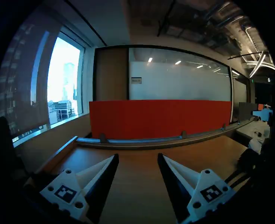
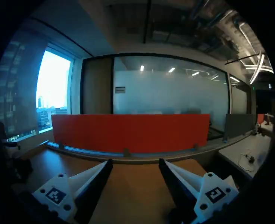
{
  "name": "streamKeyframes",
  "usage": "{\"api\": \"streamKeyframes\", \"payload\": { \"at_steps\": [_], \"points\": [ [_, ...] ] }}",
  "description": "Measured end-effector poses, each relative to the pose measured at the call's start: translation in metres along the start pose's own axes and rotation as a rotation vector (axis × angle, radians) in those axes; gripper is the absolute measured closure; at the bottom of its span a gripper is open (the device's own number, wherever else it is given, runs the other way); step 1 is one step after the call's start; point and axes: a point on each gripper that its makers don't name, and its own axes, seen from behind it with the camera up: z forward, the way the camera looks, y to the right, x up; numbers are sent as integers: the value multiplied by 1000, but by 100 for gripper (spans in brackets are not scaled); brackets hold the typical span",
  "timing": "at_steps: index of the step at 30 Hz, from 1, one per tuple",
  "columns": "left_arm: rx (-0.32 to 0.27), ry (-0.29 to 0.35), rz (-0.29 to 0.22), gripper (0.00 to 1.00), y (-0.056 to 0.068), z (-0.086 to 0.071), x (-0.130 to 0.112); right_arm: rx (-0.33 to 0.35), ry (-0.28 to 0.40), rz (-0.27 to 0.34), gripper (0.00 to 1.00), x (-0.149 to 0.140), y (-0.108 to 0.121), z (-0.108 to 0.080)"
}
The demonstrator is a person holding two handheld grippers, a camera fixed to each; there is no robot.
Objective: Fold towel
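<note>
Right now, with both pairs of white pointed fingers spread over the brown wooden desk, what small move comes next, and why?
Probably tip both downward. The left gripper and right gripper are open, holding nothing, and aim level at the red partition panel across the brown wooden desk, so they likely must face the desk before grasping any cloth.

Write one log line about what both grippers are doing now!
left gripper: open, holding nothing | right gripper: open, holding nothing | below: wooden desk | ahead: red divider
</note>
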Motion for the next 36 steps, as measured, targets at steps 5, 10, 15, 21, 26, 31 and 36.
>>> {"api": "streamKeyframes", "payload": {
  "at_steps": [5,10,15,21,26,31,36],
  "points": [
    [-12,18,-2,24,5,3,1,7,6,-7,5,9,-8,2],
    [-8,25,8,24,6,5,-5,12,3,-18,5,10,-15,1],
    [-9,33,29,24,8,7,-17,17,-3,-19,5,10,-21,-1],
    [2,60,39,24,4,7,-31,13,1,-42,5,9,-29,-2],
    [14,77,34,24,-3,7,-45,11,7,-28,5,4,-36,0],
    [29,91,25,24,-13,7,-62,13,10,-15,5,-7,-41,2],
    [43,103,4,24,-22,6,-82,8,10,-24,5,-20,-45,5]
  ]
}}
